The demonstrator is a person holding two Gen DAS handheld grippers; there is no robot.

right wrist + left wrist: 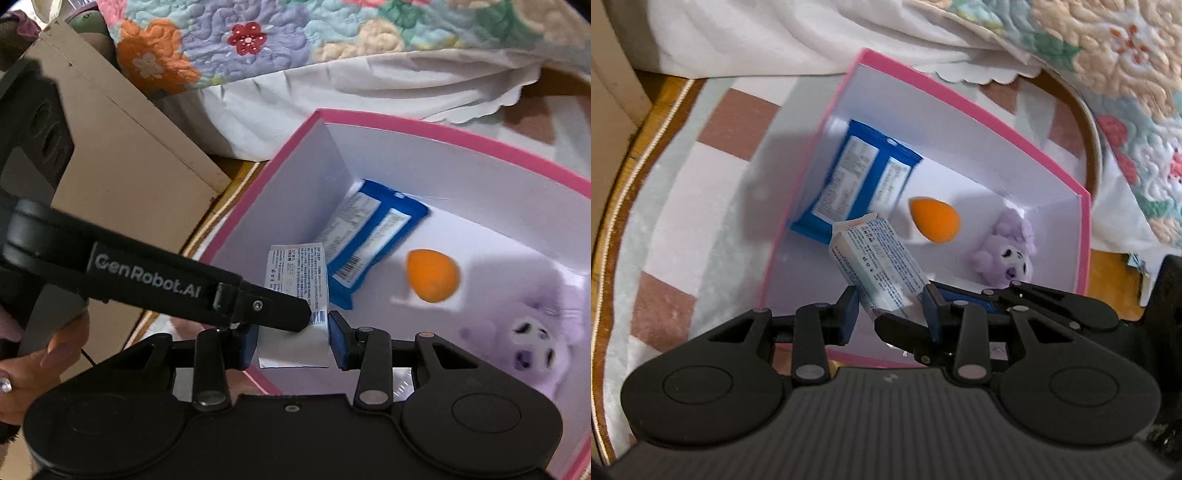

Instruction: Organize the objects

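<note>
A pink box with a white inside holds a blue wipes pack, an orange sponge egg and a purple plush toy. A white printed tube box is over the box's near corner. My right gripper is shut on the tube box. My left gripper straddles the same tube box with gaps at its pads; one finger crosses in front of it in the right wrist view. The pink box, the pack, the egg and the plush also show there.
The pink box stands on a checked cloth over a wooden table. A white sheet and a floral quilt hang behind. A cardboard box stands left of the pink box.
</note>
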